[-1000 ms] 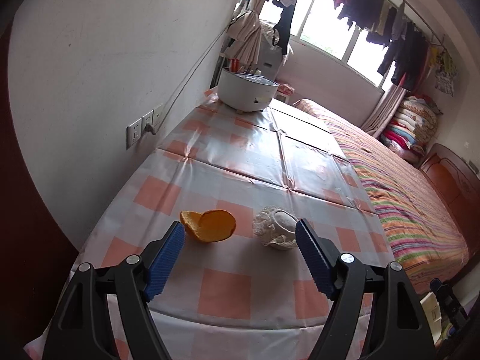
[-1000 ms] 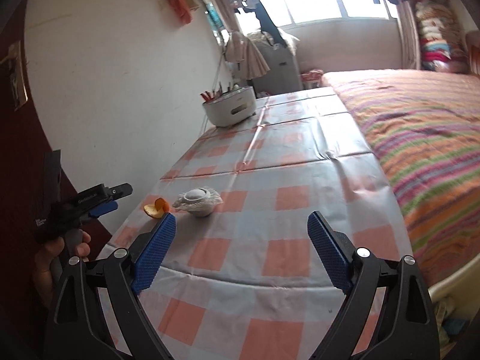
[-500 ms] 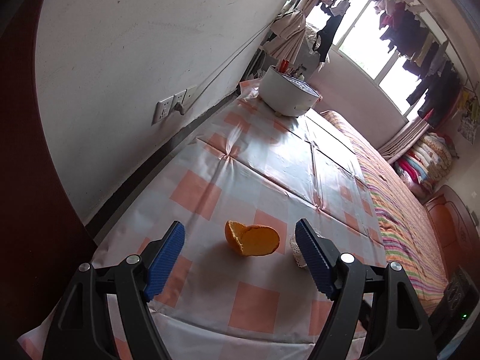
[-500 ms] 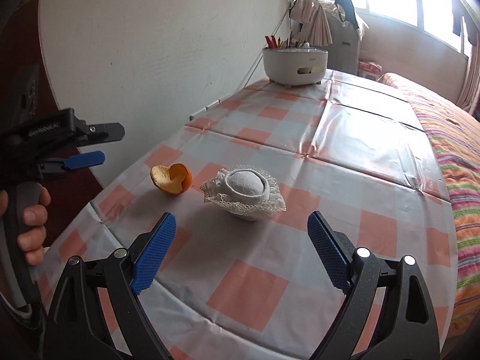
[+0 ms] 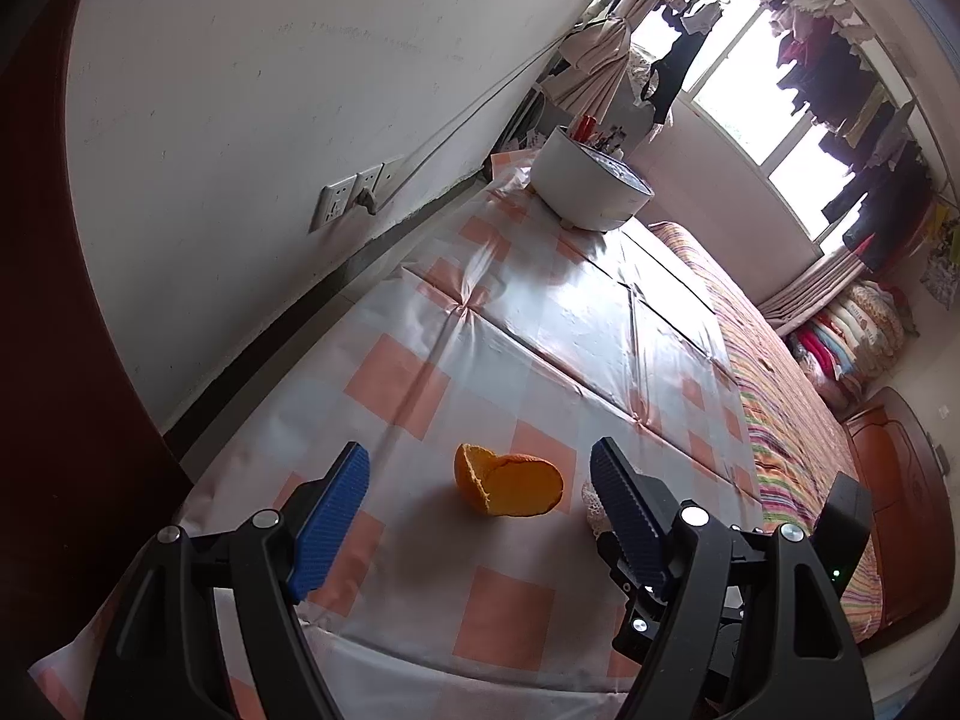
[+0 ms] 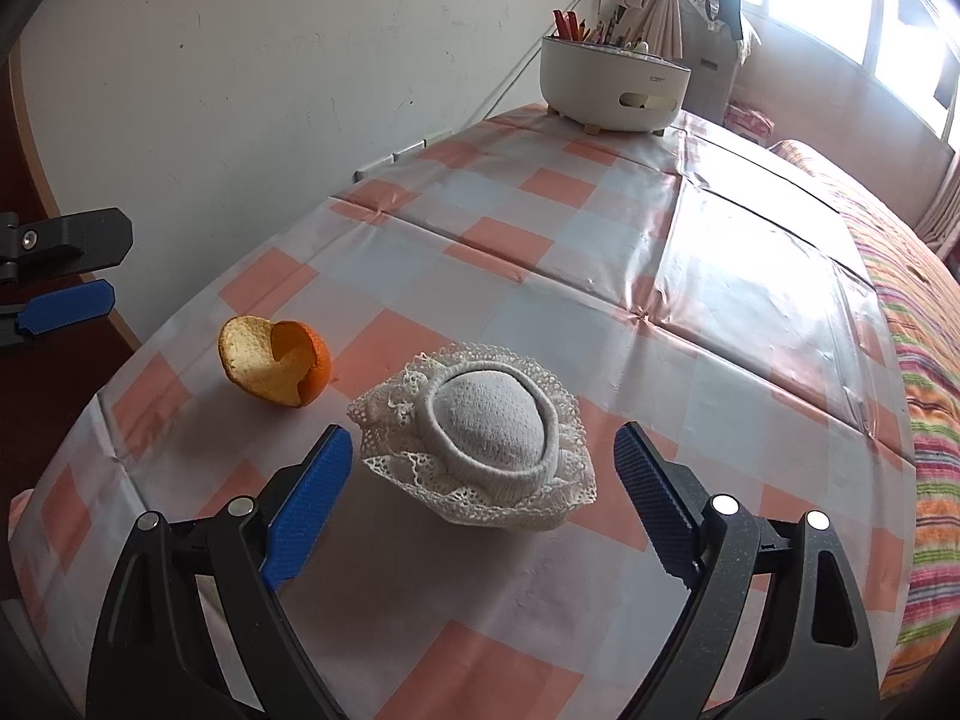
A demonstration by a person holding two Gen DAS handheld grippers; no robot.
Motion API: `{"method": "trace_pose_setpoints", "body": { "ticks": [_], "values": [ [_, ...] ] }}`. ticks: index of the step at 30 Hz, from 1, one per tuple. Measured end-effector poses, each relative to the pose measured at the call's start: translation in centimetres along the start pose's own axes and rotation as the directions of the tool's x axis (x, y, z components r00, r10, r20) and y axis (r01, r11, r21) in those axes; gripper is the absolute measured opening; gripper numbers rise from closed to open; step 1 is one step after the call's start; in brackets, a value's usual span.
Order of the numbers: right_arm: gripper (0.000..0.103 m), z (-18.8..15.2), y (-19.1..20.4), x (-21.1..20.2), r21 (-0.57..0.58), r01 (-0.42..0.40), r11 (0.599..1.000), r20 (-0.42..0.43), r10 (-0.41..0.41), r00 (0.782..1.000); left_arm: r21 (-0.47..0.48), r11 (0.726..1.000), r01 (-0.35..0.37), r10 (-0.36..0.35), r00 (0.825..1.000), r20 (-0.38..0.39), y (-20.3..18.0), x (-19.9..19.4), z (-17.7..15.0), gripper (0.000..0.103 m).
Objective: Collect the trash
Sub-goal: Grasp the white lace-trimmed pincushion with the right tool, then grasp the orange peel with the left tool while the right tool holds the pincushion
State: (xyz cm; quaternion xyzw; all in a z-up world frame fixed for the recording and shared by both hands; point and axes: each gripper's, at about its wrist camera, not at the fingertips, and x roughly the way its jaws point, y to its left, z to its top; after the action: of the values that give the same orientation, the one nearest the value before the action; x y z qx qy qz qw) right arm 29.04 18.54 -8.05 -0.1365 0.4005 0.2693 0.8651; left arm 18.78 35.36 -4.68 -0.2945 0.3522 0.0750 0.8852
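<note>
Left gripper (image 5: 479, 501): I see it spread, framing the orange peel (image 5: 507, 487).
Right gripper (image 6: 483, 501): spread, lace cup (image 6: 483, 441) at 12 o'clock on the tabletop (image 6: 600, 276).

Orange peel (image 6: 275, 367) just beside lace ball (image 6: 480, 441), gap seemingly narrow, tablecloth (image 6: 690, 276) beyond open

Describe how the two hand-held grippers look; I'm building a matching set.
Both match: the left hand-held gripper and right hand-held gripper have matte black angular arms with silver screws and two ribbed blue fingertip pads. No cables or sleeves are visible.
</note>
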Motion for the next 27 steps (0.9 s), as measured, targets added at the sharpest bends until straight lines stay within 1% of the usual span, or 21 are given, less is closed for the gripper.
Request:
{"method": "trace_pose_setpoints", "body": {
  "ticks": [1,3,4,6,7,8,9,11,14,17,19,21,22,24,27],
  "values": [
    [0.086,0.1,0.0,0.3,0.000,-0.001,1.000,-0.005,0.001,1.000,0.003,1.000,0.002,-0.002,1.000,-0.005,0.0,0.1,0.0,0.074],
    [0.081,0.0,0.1,0.9,-0.001,-0.001,1.000,-0.019,0.001,1.000,0.002,1.000,-0.001,0.001,1.000,-0.007,-0.1,0.3,0.0,0.074],
    [0.080,0.0,0.0,1.2,0.000,0.001,1.000,-0.027,-0.001,1.000,0.006,1.000,-0.005,0.005,1.000,-0.012,-0.1,0.4,0.0,0.074],
    [0.070,0.0,0.0,1.9,0.004,-0.004,1.000,-0.041,0.004,0.999,0.009,1.000,-0.006,0.006,1.000,-0.021,-0.2,0.7,0.0,0.074],
    [0.068,0.0,-0.1,2.3,0.007,-0.003,1.000,-0.052,0.004,0.999,0.008,1.000,-0.008,0.008,1.000,-0.021,-0.2,0.7,0.0,0.074],
    [0.059,-0.1,-0.2,2.5,0.008,-0.004,1.000,-0.060,0.005,0.998,0.007,1.000,-0.011,0.011,1.000,-0.023,-0.1,0.8,0.0,0.074],
    [0.054,-0.1,-0.2,2.8,0.009,-0.007,1.000,-0.067,0.007,0.998,0.008,1.000,-0.013,0.013,1.000,-0.026,-0.1,1.0,0.0,0.074],
    [0.051,-0.3,-0.5,3.1,0.028,-0.023,0.999,-0.073,0.025,0.997,0.007,1.000,-0.016,0.017,0.999,-0.033,-0.1,1.3,0.2,0.074],
    [0.049,-0.8,-1.2,2.2,0.069,-0.053,0.996,-0.059,0.057,0.997,0.006,1.000,-0.021,0.021,0.998,-0.052,-0.1,2.0,0.2,0.074],
    [0.049,-1.9,-2.3,-0.3,0.122,-0.077,0.990,-0.019,0.079,0.997,0.010,1.000,-0.029,0.030,0.997,-0.064,-0.2,2.7,0.3,0.074],
    [0.049,-2.8,-2.7,-2.7,0.141,-0.097,0.985,0.017,0.096,0.995,0.013,0.999,-0.029,0.030,0.997,-0.077,-0.3,3.3,0.2,0.074],
    [0.049,-4.1,-3.0,-6.0,0.169,-0.126,0.977,0.066,0.117,0.991,0.025,0.999,-0.034,0.037,0.995,-0.095,-0.5,4.0,0.1,0.074],
    [0.049,-4.3,-3.0,-6.6,0.174,-0.135,0.975,0.075,0.123,0.990,0.033,0.999,-0.037,0.040,0.994,-0.105,-0.6,4.4,0.0,0.074],
    [0.049,-6.3,-3.1,-10.8,0.220,-0.189,0.957,0.142,0.160,0.977,0.052,0.998,-0.040,0.046,0.991,-0.123,-1.1,5.3,-0.2,0.074],
    [0.049,-8.0,-2.7,-14.4,0.249,-0.240,0.938,0.204,0.191,0.960,0.085,0.995,-0.059,0.071,0.988,-0.136,-2.0,6.4,-0.6,0.074]
  ]
}}
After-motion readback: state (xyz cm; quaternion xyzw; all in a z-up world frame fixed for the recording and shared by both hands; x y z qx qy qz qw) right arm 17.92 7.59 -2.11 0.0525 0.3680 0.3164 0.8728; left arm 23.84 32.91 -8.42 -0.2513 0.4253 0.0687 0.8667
